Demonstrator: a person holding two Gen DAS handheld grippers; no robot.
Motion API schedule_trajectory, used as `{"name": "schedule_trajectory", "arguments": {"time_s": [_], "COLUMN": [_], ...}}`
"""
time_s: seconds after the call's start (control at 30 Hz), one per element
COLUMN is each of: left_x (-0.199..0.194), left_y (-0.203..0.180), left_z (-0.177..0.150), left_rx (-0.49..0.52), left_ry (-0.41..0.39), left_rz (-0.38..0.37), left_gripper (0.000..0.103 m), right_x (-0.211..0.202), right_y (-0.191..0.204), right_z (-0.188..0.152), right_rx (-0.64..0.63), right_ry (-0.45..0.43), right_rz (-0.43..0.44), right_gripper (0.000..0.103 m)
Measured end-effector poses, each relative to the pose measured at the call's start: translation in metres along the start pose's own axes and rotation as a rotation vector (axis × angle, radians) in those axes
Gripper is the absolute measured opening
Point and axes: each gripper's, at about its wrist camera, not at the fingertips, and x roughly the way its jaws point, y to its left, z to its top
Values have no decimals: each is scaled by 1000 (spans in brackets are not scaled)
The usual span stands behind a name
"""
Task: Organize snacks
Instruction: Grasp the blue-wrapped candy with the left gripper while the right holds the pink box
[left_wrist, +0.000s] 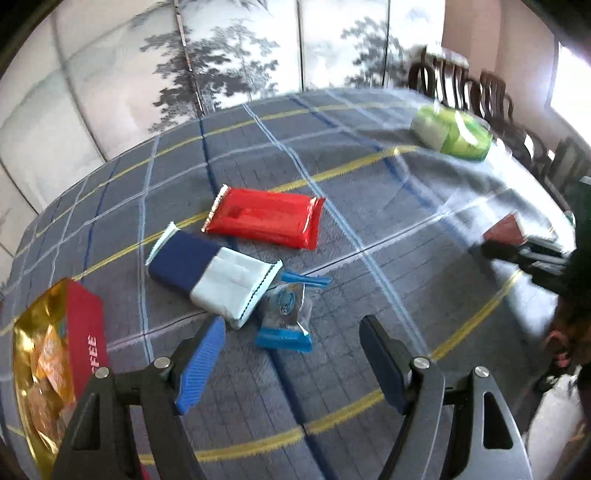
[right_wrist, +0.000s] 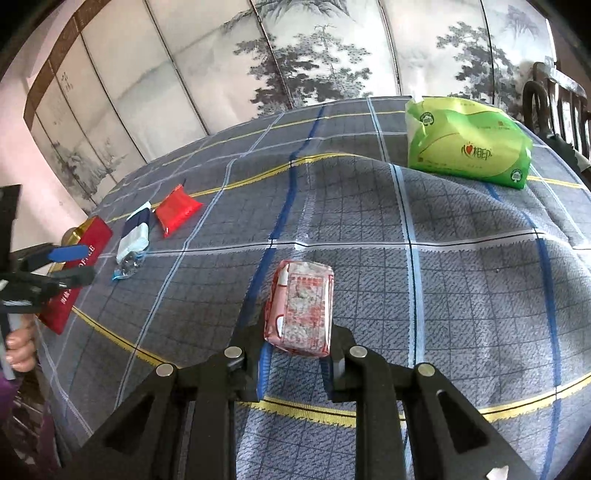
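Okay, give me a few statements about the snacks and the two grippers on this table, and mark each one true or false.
1. The right gripper is shut on the pink snack packet. True.
2. The left gripper holds the red packet. False: it is open and holds nothing.
3. The navy and white packet lies beside the red packet. True.
4. The green tissue pack sits inside the red box. False: it lies on the tablecloth, far from the box.

Snacks (left_wrist: 236, 258) clustered left beside red box (left_wrist: 83, 332); green pack (right_wrist: 465, 144) far right; bare table (right_wrist: 461, 295) between gives passage.
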Motion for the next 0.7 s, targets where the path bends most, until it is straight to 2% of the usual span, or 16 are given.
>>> {"name": "schedule_trajectory", "arguments": {"time_s": [0.07,0.2,0.23,0.5,0.53,0.6,0.7], "left_x": [9,25,30,42,43,44,39], "left_y": [1,2,2,3,4,8,4], "left_z": [2,5,6,10,11,11,7], "left_rx": [-9,5,9,29,22,-5,-36], "left_ry": [4,48,64,66,63,48,39], "left_rz": [-3,4,8,-12,-26,-50,-28], "left_gripper": [75,44,42,41,34,33,29], "right_x": [0,0,0,-1,-2,-2,-2], "right_y": [0,-1,-1,-1,-1,-1,-2], "right_z": [0,0,0,0,0,0,0], "right_rx": [0,1,1,0,0,2,7], "right_ry": [1,1,1,2,2,3,1], "right_rz": [12,20,22,31,31,32,21], "right_gripper": [21,22,22,22,22,22,22]}}
